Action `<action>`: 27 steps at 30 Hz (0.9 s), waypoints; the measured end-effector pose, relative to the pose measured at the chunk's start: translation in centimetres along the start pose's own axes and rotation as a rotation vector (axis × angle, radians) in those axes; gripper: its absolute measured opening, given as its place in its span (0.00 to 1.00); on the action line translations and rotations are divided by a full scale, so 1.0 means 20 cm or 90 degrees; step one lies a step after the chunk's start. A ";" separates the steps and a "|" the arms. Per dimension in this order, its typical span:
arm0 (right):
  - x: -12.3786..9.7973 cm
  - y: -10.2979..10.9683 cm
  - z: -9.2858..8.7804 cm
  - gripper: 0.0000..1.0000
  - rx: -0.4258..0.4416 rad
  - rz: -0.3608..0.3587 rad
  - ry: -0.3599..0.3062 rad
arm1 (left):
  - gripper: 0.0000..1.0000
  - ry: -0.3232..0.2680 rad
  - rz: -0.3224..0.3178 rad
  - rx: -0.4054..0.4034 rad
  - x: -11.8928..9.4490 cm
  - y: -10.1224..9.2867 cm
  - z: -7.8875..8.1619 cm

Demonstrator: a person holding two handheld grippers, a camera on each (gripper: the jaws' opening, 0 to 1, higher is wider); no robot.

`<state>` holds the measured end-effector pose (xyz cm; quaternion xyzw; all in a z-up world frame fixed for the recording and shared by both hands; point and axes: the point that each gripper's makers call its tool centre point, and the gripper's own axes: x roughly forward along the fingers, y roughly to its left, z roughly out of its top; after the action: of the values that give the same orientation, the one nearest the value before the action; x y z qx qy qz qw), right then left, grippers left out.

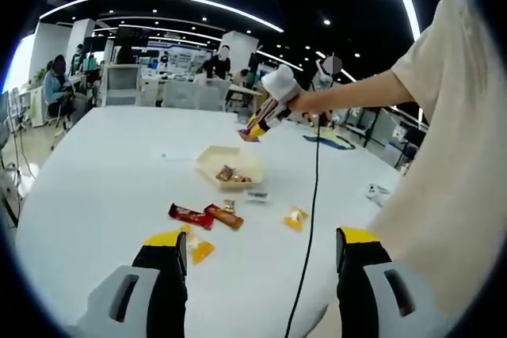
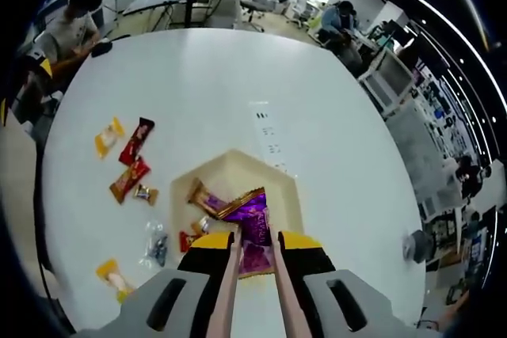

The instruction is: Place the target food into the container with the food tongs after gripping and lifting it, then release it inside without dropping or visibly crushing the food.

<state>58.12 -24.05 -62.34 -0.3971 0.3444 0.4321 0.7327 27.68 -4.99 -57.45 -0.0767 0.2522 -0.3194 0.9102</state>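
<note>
My right gripper (image 2: 253,255) squeezes the tongs (image 2: 255,275) on a purple packet (image 2: 252,231), light and crinkly, above the container (image 2: 238,176); at 9 o'clock lie loose snacks (image 2: 131,165). My left gripper (image 1: 261,259) is spread.

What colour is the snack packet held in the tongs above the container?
Purple packet, clearest in the right gripper view.

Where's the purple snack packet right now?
In the right gripper view, the purple snack packet hangs in the tongs directly above the cream container.
</note>
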 end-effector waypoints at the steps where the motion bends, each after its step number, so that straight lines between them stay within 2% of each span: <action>1: 0.00 0.00 0.00 0.21 -0.001 -0.001 0.000 | 0.77 0.000 0.001 0.000 0.00 0.00 0.00; 11: -0.01 -0.01 -0.01 0.22 -0.004 -0.012 0.001 | 0.76 0.001 0.000 -0.002 -0.01 0.00 -0.01; 27: -0.05 0.02 -0.02 0.22 0.004 -0.015 -0.005 | 0.76 0.002 -0.005 0.009 -0.01 -0.02 0.00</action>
<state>57.28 -24.64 -61.79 -0.3972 0.3380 0.4242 0.7403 27.29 -5.24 -57.24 -0.0708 0.2514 -0.3246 0.9091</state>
